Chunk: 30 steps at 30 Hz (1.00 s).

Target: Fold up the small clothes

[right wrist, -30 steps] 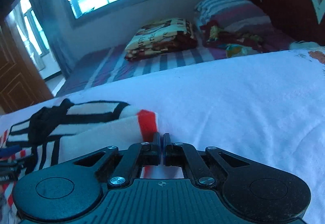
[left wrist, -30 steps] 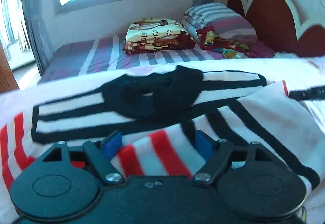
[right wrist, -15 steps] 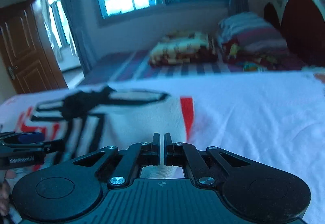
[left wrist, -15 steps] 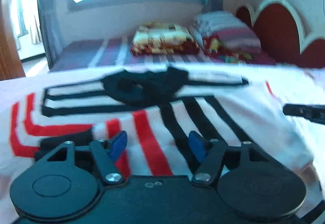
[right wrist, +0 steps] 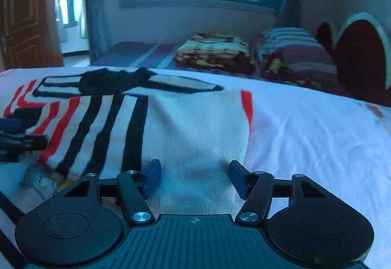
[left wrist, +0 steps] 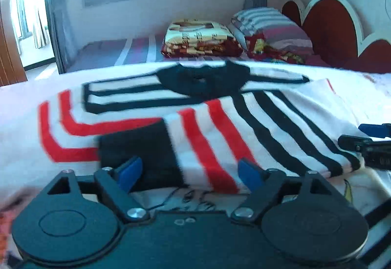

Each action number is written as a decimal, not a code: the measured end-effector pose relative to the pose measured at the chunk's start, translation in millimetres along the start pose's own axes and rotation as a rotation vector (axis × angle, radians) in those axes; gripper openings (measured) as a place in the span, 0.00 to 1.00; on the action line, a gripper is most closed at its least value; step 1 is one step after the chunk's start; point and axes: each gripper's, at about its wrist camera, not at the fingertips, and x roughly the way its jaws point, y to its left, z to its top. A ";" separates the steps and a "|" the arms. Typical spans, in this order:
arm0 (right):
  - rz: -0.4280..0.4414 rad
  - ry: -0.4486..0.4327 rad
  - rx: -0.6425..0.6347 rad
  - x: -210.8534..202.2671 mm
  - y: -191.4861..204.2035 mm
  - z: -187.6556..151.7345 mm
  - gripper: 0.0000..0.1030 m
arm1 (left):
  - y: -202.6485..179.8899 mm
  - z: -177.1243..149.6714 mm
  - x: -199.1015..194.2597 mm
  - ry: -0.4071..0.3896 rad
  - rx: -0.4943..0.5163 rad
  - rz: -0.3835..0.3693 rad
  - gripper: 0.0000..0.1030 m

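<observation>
left wrist view: the left gripper (left wrist: 187, 172) has just been opening; its fingers stand apart over the folded edge of the striped sweater (left wrist: 195, 122), which lies on the white bed sheet (left wrist: 19, 103), pads not pressing.

right wrist view: the right gripper (right wrist: 193, 177) has just sprung apart, releasing the sweater's white part. best to draw both back low, without snagging the fold.

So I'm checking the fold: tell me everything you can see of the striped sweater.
The striped sweater looks like a white knit with red and black stripes and a black collar. It lies folded on the white sheet. The left gripper and right gripper both stand open at its near edge, pads not pressing it.
</observation>
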 end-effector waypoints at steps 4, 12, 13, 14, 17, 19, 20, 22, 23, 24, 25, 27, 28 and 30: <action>0.010 -0.061 0.053 -26.8 7.6 7.1 0.60 | 59.4 -21.2 -45.5 -0.089 -0.119 0.033 0.77; 0.070 -0.029 0.199 -48.0 53.8 2.6 0.50 | 270.1 -105.9 -141.4 -0.158 -0.653 0.335 0.43; 0.077 -0.020 0.229 -48.2 63.1 2.9 0.49 | 292.8 -114.1 -147.1 -0.157 -0.718 0.353 0.43; 0.083 -0.011 0.254 -46.4 72.5 3.8 0.49 | 313.7 -121.8 -150.0 -0.159 -0.785 0.336 0.43; 0.091 0.001 0.300 -41.0 102.1 10.7 0.49 | 355.4 -135.1 -147.8 -0.168 -0.920 0.259 0.43; 0.096 0.009 0.326 -39.0 118.8 16.8 0.49 | 370.8 -136.7 -144.0 -0.189 -0.967 0.212 0.44; 0.099 0.008 0.330 -39.3 127.5 20.5 0.49 | 377.9 -137.5 -143.8 -0.196 -0.984 0.196 0.44; 0.103 0.002 0.328 -40.9 143.0 26.6 0.49 | 387.1 -136.5 -136.6 -0.214 -1.016 0.169 0.43; 0.104 0.000 0.327 -42.1 148.9 28.6 0.49 | 391.9 -136.7 -132.5 -0.220 -1.032 0.156 0.42; 0.104 0.000 0.326 -41.8 154.0 29.7 0.49 | 396.7 -137.7 -129.8 -0.227 -1.045 0.143 0.38; 0.101 0.000 0.321 -43.2 158.1 31.5 0.49 | 401.3 -140.2 -127.8 -0.231 -1.064 0.135 0.30; 0.090 0.001 0.318 -43.9 164.2 34.1 0.49 | 411.4 -142.4 -122.8 -0.232 -1.109 0.120 0.18; 0.087 0.002 0.321 -44.2 165.7 34.9 0.49 | 418.0 -147.3 -124.4 -0.236 -1.125 0.105 0.10; 0.074 -0.001 0.323 -46.7 166.0 36.3 0.49 | 414.1 -143.1 -120.9 -0.235 -1.120 0.096 0.05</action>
